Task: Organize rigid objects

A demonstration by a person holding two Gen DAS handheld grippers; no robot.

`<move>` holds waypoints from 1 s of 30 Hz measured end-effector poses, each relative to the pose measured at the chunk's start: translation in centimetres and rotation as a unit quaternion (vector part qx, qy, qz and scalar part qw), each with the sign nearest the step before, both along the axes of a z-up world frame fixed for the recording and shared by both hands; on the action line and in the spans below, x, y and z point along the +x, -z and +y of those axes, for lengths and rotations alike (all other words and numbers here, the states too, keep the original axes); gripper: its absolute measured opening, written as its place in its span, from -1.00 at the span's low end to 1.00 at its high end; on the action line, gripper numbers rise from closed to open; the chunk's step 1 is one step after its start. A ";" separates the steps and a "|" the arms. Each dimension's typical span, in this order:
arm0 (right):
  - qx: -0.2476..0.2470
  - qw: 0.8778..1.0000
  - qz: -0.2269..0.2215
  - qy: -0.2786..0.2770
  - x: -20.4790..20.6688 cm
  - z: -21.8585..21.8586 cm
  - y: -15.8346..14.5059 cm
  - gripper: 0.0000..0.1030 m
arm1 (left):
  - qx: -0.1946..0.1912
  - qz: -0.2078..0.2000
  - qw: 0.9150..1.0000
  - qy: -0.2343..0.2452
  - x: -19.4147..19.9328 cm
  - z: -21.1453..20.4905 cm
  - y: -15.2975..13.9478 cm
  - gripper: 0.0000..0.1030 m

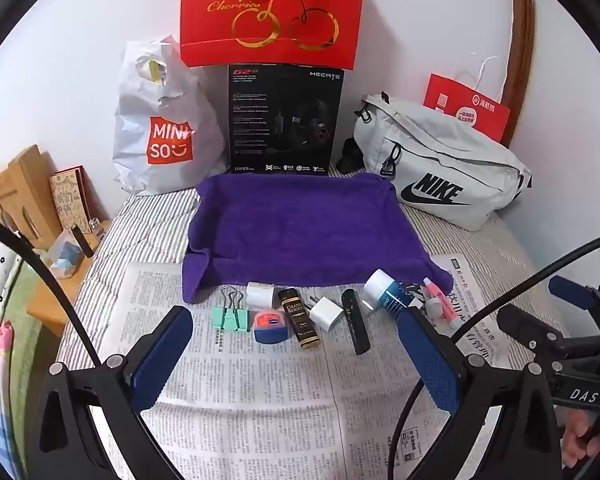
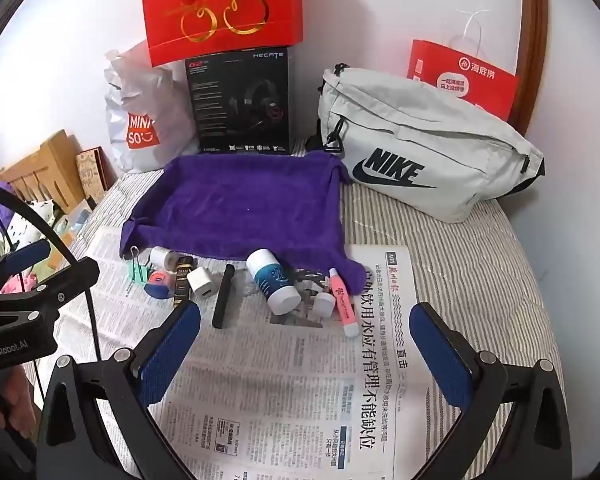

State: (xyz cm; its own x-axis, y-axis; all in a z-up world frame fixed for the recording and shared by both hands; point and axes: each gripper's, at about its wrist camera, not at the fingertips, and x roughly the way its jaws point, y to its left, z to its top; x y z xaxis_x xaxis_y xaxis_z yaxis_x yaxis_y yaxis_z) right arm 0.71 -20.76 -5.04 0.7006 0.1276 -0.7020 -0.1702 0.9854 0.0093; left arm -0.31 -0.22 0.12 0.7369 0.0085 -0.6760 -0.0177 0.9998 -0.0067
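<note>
A row of small items lies on newspaper (image 1: 260,400) in front of a purple towel (image 1: 300,228): green binder clips (image 1: 230,316), a white roll (image 1: 260,294), a blue-and-red tin (image 1: 271,326), a black-gold tube (image 1: 300,320), a white charger plug (image 1: 326,312), a black stick (image 1: 354,320), a blue-white bottle (image 2: 274,282) and a pink tube (image 2: 344,306). My left gripper (image 1: 296,328) is open, just short of the row. My right gripper (image 2: 305,322) is open, near the bottle and pink tube.
Behind the towel stand a white Miniso bag (image 1: 160,128), a black headset box (image 1: 286,120), a red gift bag (image 1: 272,12) and a grey Nike bag (image 1: 440,160). A wooden bedside stand (image 1: 28,200) is at the left. The striped bed (image 2: 480,264) extends right.
</note>
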 end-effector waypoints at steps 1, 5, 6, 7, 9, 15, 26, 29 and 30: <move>-0.001 1.000 0.001 0.002 -0.1 -0.2 0.0 1.00 | 0.003 0.000 1.000 -0.002 -0.2 -0.2 0.0 1.00; -0.001 1.000 0.012 0.004 -0.4 -0.4 -0.1 1.00 | -0.006 0.014 1.000 -0.012 -0.2 -1.2 0.1 1.00; 0.001 1.000 0.011 0.004 -0.5 -0.4 -0.2 1.00 | -0.020 0.015 1.000 -0.010 -0.2 -0.4 0.1 1.00; 0.004 1.000 0.011 0.005 -0.6 -0.4 -0.3 1.00 | -0.025 0.011 1.000 -0.013 -0.5 -0.3 0.0 1.00; 0.007 1.000 0.011 0.006 -0.9 0.2 -0.5 1.00 | -0.025 0.005 1.000 -0.017 -1.1 0.1 0.2 1.00; 0.017 1.000 0.010 0.010 -0.8 -0.7 -0.5 1.00 | -0.010 0.011 1.000 -0.018 -1.2 0.1 0.4 1.00; 0.015 1.000 0.005 0.012 -1.3 -1.2 -0.6 1.00 | 0.002 0.020 1.000 -0.013 -1.0 -0.7 0.6 1.00; 0.018 1.000 0.005 0.014 -1.3 -1.5 -0.6 1.00 | 0.004 0.020 1.000 -0.013 -1.0 -0.7 0.7 1.00; 0.020 1.000 0.005 0.015 -1.3 -1.6 -0.6 1.00 | 0.003 0.021 1.000 -0.013 -0.9 -0.7 0.7 1.00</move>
